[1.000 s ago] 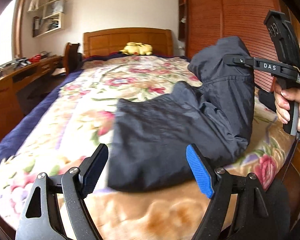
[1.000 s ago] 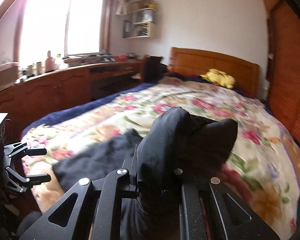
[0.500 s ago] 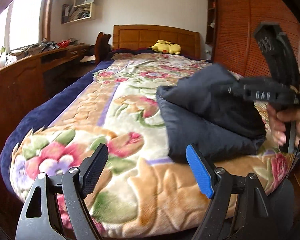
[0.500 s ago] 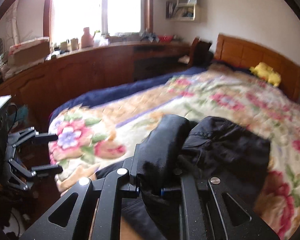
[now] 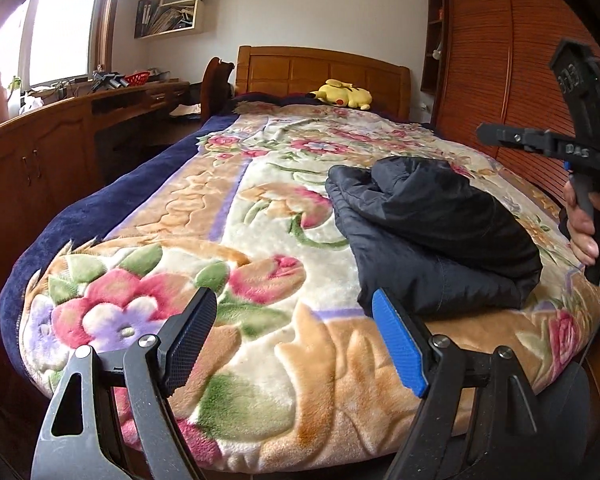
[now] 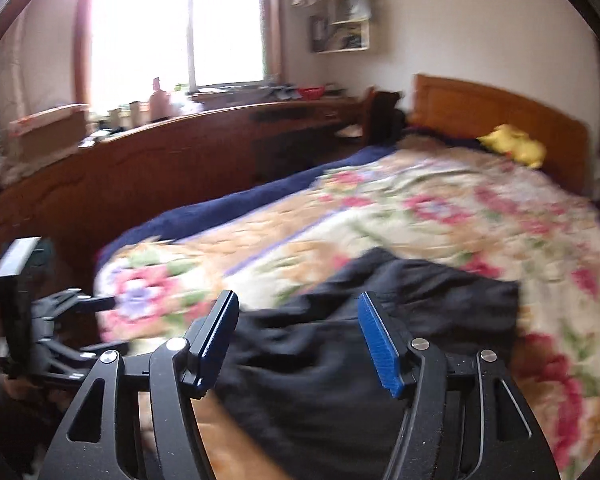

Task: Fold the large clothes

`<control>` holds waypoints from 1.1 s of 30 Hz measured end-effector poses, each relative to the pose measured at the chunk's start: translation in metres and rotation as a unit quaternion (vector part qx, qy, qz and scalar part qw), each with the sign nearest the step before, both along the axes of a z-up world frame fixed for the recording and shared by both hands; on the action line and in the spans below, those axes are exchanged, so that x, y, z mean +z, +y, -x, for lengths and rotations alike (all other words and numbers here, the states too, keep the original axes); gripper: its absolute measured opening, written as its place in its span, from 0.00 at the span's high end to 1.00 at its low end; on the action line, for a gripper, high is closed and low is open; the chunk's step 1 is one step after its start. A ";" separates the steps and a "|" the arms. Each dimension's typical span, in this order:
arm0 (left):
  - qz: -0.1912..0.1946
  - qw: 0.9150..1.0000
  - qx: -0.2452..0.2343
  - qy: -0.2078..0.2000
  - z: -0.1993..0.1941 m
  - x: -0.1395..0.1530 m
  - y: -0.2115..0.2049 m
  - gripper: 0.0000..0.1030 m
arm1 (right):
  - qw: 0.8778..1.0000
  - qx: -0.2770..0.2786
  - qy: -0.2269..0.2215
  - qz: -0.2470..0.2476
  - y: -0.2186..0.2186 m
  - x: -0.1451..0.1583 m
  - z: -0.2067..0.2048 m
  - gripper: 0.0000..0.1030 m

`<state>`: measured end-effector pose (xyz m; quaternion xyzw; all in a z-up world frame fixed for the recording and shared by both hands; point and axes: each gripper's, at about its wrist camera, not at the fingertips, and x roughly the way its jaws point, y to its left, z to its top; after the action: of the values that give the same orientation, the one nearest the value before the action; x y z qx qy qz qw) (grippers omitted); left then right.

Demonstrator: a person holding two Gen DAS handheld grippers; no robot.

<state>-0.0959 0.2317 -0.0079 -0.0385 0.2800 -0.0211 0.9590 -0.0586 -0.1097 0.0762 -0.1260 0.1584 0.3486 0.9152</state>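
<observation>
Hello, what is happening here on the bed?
A person is folding a dark garment on the flowered blanket, with a handheld tool in each hand. The garment lies in a folded bundle near the foot of the bed. Both the left tool and the right tool are open and hold nothing.

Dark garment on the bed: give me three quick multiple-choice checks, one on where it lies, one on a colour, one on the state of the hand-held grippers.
1. Where does the dark garment lie?
A. on the floral blanket near the foot of the bed
B. against the headboard
C. on the desk

2. What colour is the plush toy by the headboard?
A. red
B. yellow
C. white

3. How does the right hand-held gripper stand?
A. shut on the garment
B. shut on nothing
C. open, garment lying past it

Answers: 1 A, the folded bundle sits on the blanket's near end; 2 B, it shows bright yellow; 3 C, a wide gap separates its fingers.
</observation>
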 end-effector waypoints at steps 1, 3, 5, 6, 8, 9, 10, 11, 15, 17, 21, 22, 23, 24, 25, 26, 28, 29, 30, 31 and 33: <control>0.000 1.000 -0.002 -0.001 0.000 0.000 -0.001 0.21 | 1.000 -0.022 -0.004 0.009 -0.004 -0.004 -0.006 0.38; 0.000 1.000 -0.005 -0.001 -0.001 0.000 -0.004 0.21 | 0.998 -0.052 0.003 0.020 -0.010 -0.014 -0.020 0.38; -0.001 1.000 -0.008 -0.001 -0.002 0.000 -0.006 0.21 | 0.997 -0.050 0.051 0.022 -0.010 -0.030 -0.038 0.38; -0.001 1.000 -0.009 0.000 -0.003 -0.001 -0.007 0.21 | 0.996 -0.047 0.067 0.027 -0.005 -0.038 -0.044 0.39; -0.003 1.000 -0.009 0.001 -0.004 -0.002 -0.008 0.21 | 0.995 -0.039 0.086 0.037 0.005 -0.055 -0.049 0.43; -0.004 1.000 -0.009 0.002 -0.005 -0.002 -0.009 0.21 | 0.994 -0.032 0.097 0.041 0.012 -0.061 -0.051 0.48; -0.005 1.000 -0.009 0.003 -0.005 -0.002 -0.009 0.21 | 0.993 -0.026 0.104 0.044 0.017 -0.064 -0.054 0.50; -0.005 1.000 -0.008 0.004 -0.005 -0.002 -0.009 0.21 | 0.993 -0.022 0.110 0.045 0.024 -0.069 -0.055 0.54; -0.004 1.000 -0.003 0.005 -0.004 -0.004 -0.006 0.21 | 0.990 -0.009 0.138 0.040 0.036 -0.076 -0.072 0.60; -0.003 1.000 -0.001 0.006 -0.004 -0.004 -0.005 0.21 | 0.988 0.005 0.150 0.041 0.042 -0.080 -0.082 0.60; -0.001 1.000 -0.003 0.012 -0.005 -0.008 -0.006 0.21 | 0.988 0.014 0.144 0.047 0.051 -0.078 -0.083 0.60; 0.000 1.000 -0.005 0.013 -0.005 -0.009 -0.006 0.21 | 0.989 0.016 0.140 0.050 0.052 -0.077 -0.082 0.60; 0.000 1.000 -0.008 0.014 -0.006 -0.011 -0.008 0.21 | 0.989 0.018 0.137 0.053 0.053 -0.078 -0.081 0.60; -0.001 1.000 -0.010 0.016 -0.007 -0.012 -0.009 0.21 | 0.989 0.018 0.134 0.053 0.053 -0.075 -0.079 0.60; 0.000 1.000 -0.012 0.017 -0.008 -0.013 -0.011 0.21 | 0.990 0.018 0.131 0.049 0.049 -0.073 -0.079 0.60; 0.000 1.000 -0.015 0.018 -0.010 -0.014 -0.012 0.21 | 0.991 0.016 0.125 0.045 0.046 -0.070 -0.080 0.60; 0.000 1.000 -0.021 0.021 -0.014 -0.016 -0.015 0.21 | 0.993 0.008 0.111 0.040 0.037 -0.069 -0.072 0.60; -0.001 0.999 -0.024 0.022 -0.017 -0.017 -0.018 0.21 | 0.994 0.002 0.100 0.041 0.036 -0.069 -0.070 0.60; -0.001 0.999 -0.027 0.023 -0.019 -0.018 -0.020 0.21 | 0.995 -0.006 0.087 0.042 0.032 -0.067 -0.067 0.59; -0.001 0.999 -0.030 0.024 -0.022 -0.019 -0.022 0.21 | 0.996 -0.014 0.076 0.042 0.026 -0.063 -0.066 0.58; -0.001 0.999 -0.035 0.026 -0.029 -0.021 -0.026 0.21 | 0.997 -0.030 0.061 0.040 0.013 -0.057 -0.068 0.50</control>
<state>-0.0669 0.2059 -0.0285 -0.0286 0.3058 -0.0536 0.9501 0.0091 -0.0966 0.0190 -0.1362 0.2313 0.3216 0.9080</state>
